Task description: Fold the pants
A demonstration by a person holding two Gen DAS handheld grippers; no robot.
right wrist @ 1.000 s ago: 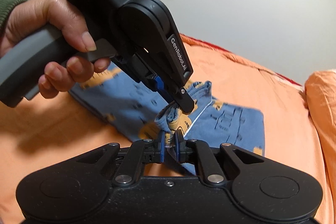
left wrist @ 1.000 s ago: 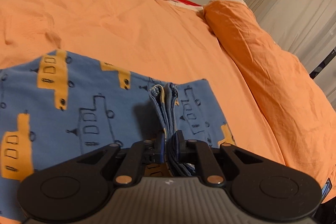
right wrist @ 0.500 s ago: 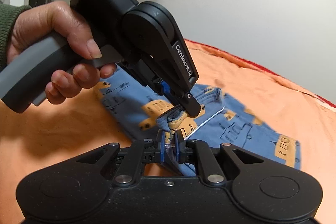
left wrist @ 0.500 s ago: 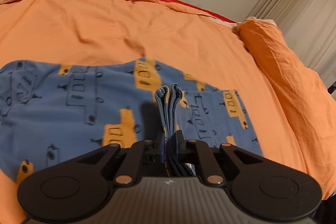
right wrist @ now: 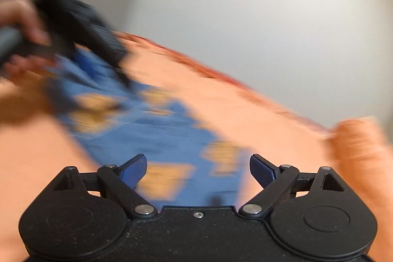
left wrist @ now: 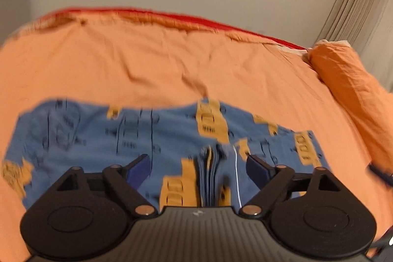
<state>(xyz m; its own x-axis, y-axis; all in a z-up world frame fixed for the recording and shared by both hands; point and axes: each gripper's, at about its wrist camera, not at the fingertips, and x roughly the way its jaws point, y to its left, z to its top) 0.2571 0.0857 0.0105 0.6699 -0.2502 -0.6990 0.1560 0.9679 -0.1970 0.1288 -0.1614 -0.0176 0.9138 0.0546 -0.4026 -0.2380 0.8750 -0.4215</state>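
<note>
Blue pants (left wrist: 152,136) printed with orange vehicles are lying folded on an orange bed sheet (left wrist: 147,60), with an orange pillow (left wrist: 348,80) off to the right near the curtain (left wrist: 356,4). No containers are showing. The left gripper (left wrist: 198,167) is hovering over the pants with its jaws opening wide; a bunched ridge of waistband fabric is sitting between the blue pads (left wrist: 138,168) without touching them. In the blurred right wrist view, the right gripper (right wrist: 198,170) is likewise opening over the pants (right wrist: 157,134), gripping nothing. A hand (right wrist: 17,23) is holding the left gripper's handle at upper left. A second earlier, both grippers were pinching the bunched fabric tightly; now both are letting go.
</note>
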